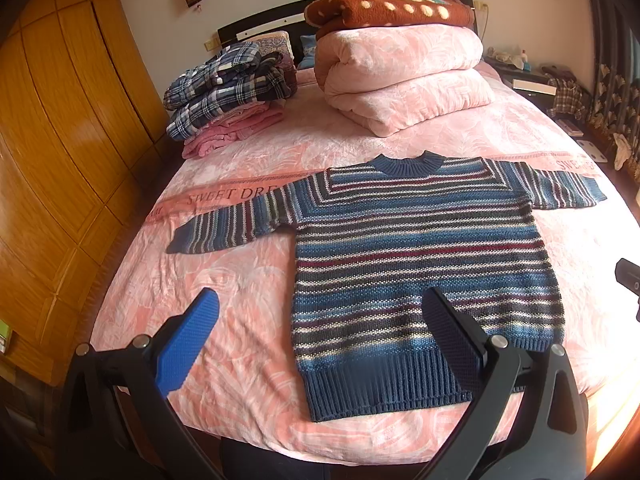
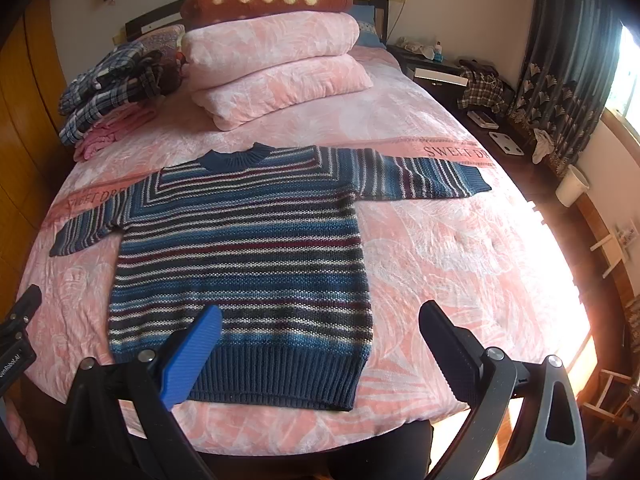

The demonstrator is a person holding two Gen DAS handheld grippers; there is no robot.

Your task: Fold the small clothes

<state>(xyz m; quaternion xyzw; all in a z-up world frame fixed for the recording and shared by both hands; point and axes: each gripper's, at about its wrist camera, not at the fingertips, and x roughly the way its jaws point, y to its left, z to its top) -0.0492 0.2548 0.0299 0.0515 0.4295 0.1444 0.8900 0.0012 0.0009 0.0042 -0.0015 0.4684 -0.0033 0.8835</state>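
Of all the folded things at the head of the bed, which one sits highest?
The brown blanket with cream dots. It lies on top of the folded pink quilt, above the plaid clothes stacked on pink ones to its left.

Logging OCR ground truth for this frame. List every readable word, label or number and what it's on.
"SWEET DR…" on the pink band of the bedspread, left of the striped sweater; the rest is covered by it.
"SWEET DR…" again on the same band right of the sweater, cut short.
"…Robot.AI" on the left gripper's body, start cut off.
White sign by the window: too blurred to read.
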